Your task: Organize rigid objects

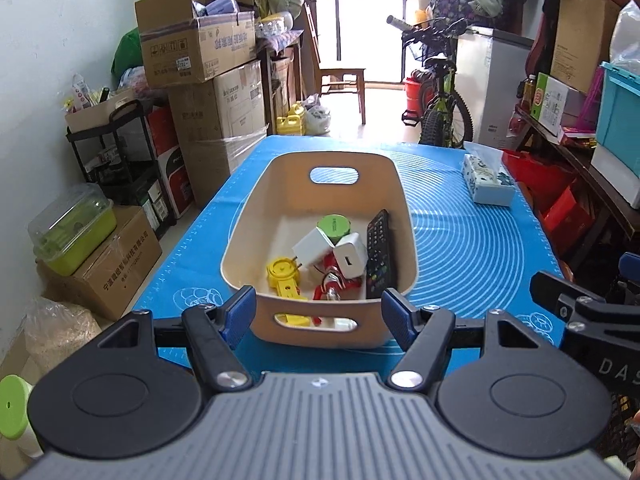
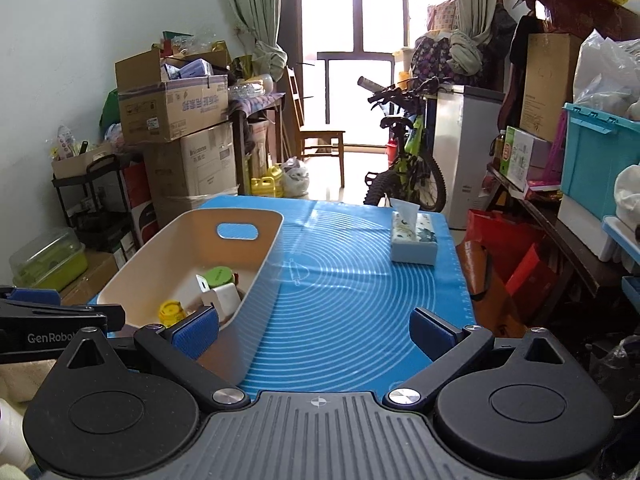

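Hovering left tongs (image 1: 318,312) apart before bin (image 1: 320,332) | right tongs (image 2: 316,334) apart, bin left

Left claw (image 1: 318,312) and right claw (image 2: 316,330) agape.

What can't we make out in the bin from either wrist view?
- Red item, left wrist view: partly under the white chargers and behind the bin front wall; its shape is unclear.
- Remote, right wrist view: hidden by the bin's near side wall.
- Yellow piece, right wrist view: only its top shows over the rim.
- Green lid print: too small to read.
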Available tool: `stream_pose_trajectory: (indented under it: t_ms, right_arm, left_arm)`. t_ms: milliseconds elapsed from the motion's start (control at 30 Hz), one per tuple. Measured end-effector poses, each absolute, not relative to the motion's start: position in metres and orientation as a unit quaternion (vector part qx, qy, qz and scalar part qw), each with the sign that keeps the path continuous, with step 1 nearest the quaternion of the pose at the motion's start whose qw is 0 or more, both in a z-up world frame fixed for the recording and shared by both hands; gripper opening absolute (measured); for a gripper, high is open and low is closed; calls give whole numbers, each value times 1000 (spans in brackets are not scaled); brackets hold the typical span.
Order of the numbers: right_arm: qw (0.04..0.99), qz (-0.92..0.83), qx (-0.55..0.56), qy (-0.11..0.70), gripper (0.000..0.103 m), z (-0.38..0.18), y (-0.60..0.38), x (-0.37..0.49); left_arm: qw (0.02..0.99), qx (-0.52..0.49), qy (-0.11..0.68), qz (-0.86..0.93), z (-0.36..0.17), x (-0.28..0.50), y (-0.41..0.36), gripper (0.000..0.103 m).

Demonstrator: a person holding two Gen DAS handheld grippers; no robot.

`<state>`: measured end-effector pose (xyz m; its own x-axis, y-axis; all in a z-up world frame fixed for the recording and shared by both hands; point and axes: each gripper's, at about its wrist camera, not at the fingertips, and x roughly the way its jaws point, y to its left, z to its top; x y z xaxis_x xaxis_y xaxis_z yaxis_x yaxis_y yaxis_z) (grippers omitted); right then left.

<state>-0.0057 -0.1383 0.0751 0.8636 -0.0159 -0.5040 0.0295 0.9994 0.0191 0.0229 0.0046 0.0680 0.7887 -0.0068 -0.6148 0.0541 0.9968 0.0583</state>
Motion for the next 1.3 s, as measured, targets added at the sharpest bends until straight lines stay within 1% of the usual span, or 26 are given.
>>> stream_pose_trajectory:
  t_ms: [333, 567, 833, 1300]
  right_arm:
    - [968, -28, 19, 247, 100, 53, -146, -46]
    - [974, -41, 23, 223, 100, 49, -148, -62]
    - [975, -39, 10, 217, 100, 43, -140, -65]
    - [975, -45, 6, 218, 100, 36, -139, -64]
  left_arm:
    - [951, 48, 306, -15, 46, -8, -6, 70]
    - [958, 67, 277, -25, 38, -20, -13, 70]
    - [961, 49, 271, -19, 32, -23, -9, 70]
    - [960, 64, 270, -32, 26, -27, -16, 70]
